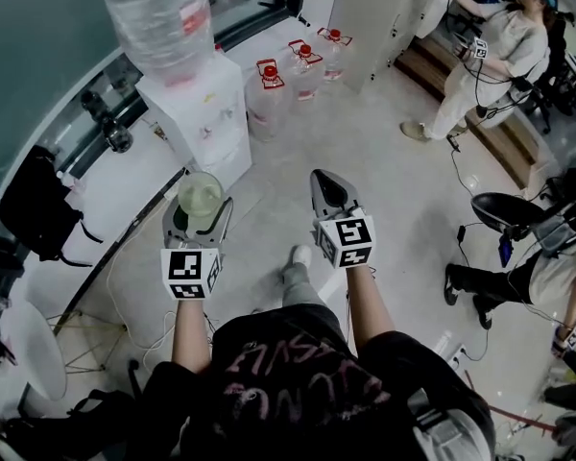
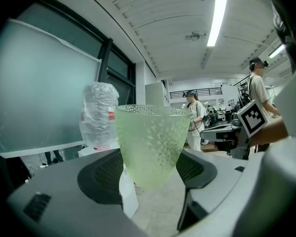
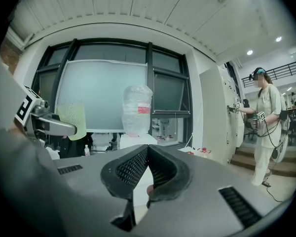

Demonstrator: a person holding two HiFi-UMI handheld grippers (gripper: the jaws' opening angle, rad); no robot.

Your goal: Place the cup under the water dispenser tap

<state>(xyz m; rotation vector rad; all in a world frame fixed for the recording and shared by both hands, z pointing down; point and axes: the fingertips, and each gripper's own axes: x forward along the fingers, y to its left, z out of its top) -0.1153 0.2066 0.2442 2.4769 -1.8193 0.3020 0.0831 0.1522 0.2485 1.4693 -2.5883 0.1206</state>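
The left gripper (image 2: pixel 149 177) has its jaws closed on a cup (image 2: pixel 150 142). The two dark ribbed pads (image 2: pixel 99 176) press its lower sides, and the cup's foot is hidden behind the grey jaw bodies. The cup is pale green and see-through, with a pebbled skin. It widens to a round rim and stands upright. From the head view it sits in the left gripper (image 1: pixel 200 209) above the floor (image 1: pixel 403 190), in front of the water dispenser (image 1: pixel 200 113) and apart from it. The cup (image 1: pixel 201 196) is not under the tap, which is too small to make out. The right gripper (image 3: pixel 147 154) has its jaws shut with nothing between them. The curved, dimpled black pads meet at the tip and leave only a thin slit lower down. In the head view the right gripper (image 1: pixel 328 192) points forward beside the left one. The dispenser is a white box carrying a clear, crinkled bottle (image 1: pixel 158 12), which is cut off by the top edge. In the right gripper view the jaws hide the dispenser's lower half. Three clear jugs (image 1: pixel 269 94) with red caps stand on the floor beside it. Farther off, a person (image 1: pixel 490 56) in light clothes stands at a tall cabinet.
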